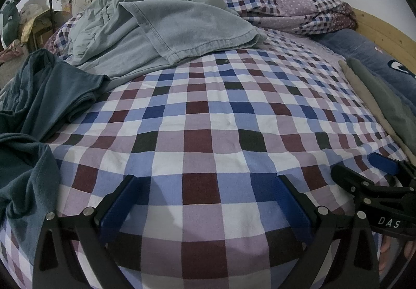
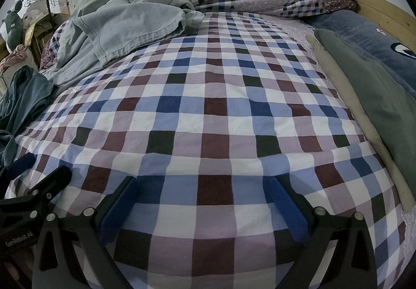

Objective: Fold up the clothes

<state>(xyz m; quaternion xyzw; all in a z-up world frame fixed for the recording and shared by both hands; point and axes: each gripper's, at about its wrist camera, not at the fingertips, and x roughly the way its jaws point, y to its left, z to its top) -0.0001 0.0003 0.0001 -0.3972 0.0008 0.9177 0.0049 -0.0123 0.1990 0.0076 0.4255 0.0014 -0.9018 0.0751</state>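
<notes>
Both tongs, left gripper (image 1: 208, 200) and right gripper (image 2: 205, 200), gape wide, holding nothing. Reach to ten o'clock, pinch the teal shirt (image 1: 49, 96) by one edge.

Dim, soft light; strong fisheye warping.

A checked sheet (image 1: 208, 117) is covering the bed, its middle lying bare. A crumpled shirt (image 1: 39, 96) is lying on the sheet's left edge, with a loose garment (image 1: 182, 26) sprawling behind it and touching it. A bunched duvet (image 1: 293, 8) is sitting at the far end. Two folded clothes (image 2: 364, 96) are lying stacked along the right edge, a pillow (image 2: 369, 37) resting just behind them against the headboard (image 2: 384, 8).
</notes>
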